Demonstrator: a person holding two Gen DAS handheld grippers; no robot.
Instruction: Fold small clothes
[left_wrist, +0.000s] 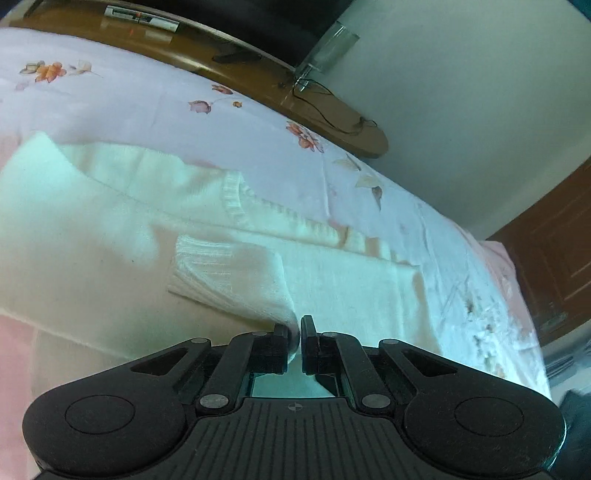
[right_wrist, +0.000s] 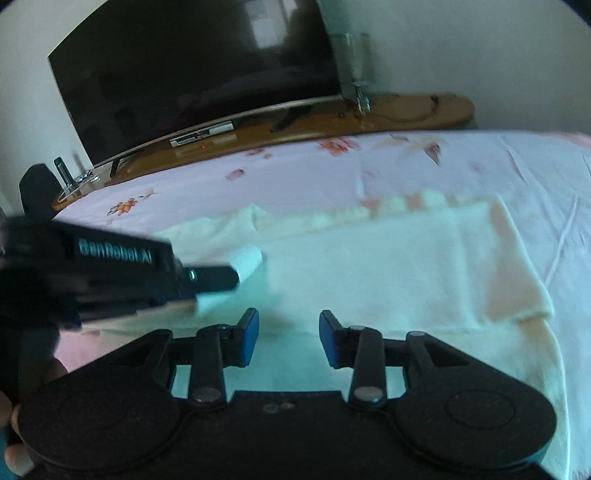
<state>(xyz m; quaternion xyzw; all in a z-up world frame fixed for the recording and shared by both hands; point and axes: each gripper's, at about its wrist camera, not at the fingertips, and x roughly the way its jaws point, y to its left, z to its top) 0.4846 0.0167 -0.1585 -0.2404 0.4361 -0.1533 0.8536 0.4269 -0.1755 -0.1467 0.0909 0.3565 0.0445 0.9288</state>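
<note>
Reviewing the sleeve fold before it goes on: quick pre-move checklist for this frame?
1. Left claw gripping the sleeve: ok, cloth is pinched between the fingers.
2. Right claw free: ok, open, nothing between the fingers.
3. Sweater lying flat on the bed sheet: ok, apart from the lifted sleeve.
4. Sleeve cuff clear of the body: cannot tell, blurred.
5. Claws apart: ok, left sits to the side of the right.

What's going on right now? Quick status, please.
Left hand-held gripper shut on the sweater's sleeve. Right hand-held gripper open, empty, over the white sweater. Nothing in the way on the bed sheet.
</note>
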